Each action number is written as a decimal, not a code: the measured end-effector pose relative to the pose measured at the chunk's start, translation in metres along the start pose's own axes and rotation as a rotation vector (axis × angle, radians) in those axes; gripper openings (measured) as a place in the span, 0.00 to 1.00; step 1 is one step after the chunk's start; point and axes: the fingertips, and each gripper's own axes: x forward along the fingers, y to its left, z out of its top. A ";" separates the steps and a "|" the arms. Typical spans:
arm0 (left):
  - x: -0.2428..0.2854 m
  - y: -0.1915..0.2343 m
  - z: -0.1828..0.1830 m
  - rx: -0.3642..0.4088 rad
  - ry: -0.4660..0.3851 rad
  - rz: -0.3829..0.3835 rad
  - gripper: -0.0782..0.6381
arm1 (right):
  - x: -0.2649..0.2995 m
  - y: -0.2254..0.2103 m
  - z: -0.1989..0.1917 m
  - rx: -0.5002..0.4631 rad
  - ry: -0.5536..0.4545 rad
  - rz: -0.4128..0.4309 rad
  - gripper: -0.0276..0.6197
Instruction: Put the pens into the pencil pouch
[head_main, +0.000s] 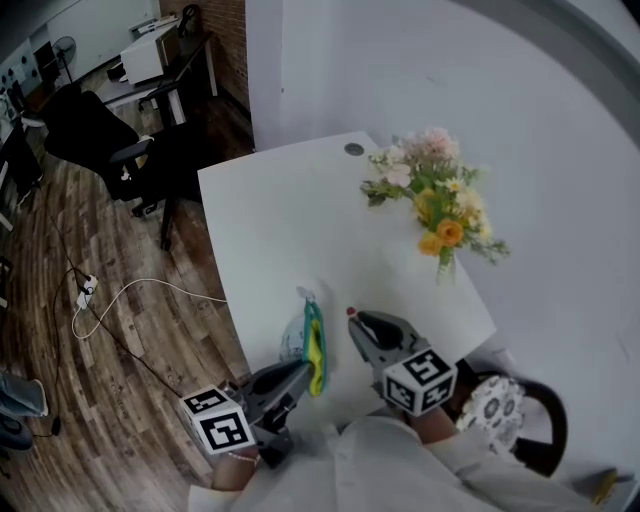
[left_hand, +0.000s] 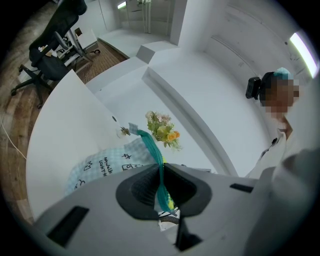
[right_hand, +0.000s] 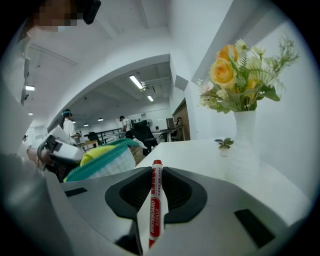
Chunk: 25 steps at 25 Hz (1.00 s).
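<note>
- My left tool (left_hand: 160, 177) pinches the soft pencil pouch (left_hand: 107, 162) by its teal zipper edge, low centre of the head view; I expect it to sag.
- My right tool (right_hand: 156, 176) clamps a whiteboard marker (right_hand: 155, 210) just behind its cap: light, stiff, likely slick.

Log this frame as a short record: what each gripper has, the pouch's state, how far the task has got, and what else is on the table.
left gripper: shut on the teal zipper edge of the pencil pouch
right gripper: shut on a red whiteboard marker, cap end forward
pouch: light blue check, yellow lining showing, over the near part of the white table
progress: marker beside the pouch, not yet inside
other: vase of flowers at the table's far right
</note>
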 end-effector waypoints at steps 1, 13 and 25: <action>0.000 0.000 0.000 -0.001 0.000 0.000 0.15 | -0.001 0.008 0.011 0.000 -0.031 0.023 0.14; -0.003 -0.002 -0.003 0.004 -0.005 0.009 0.15 | -0.020 0.084 0.109 -0.053 -0.302 0.235 0.14; -0.007 0.000 0.000 0.002 -0.004 0.021 0.15 | -0.031 0.110 0.166 0.053 -0.518 0.369 0.14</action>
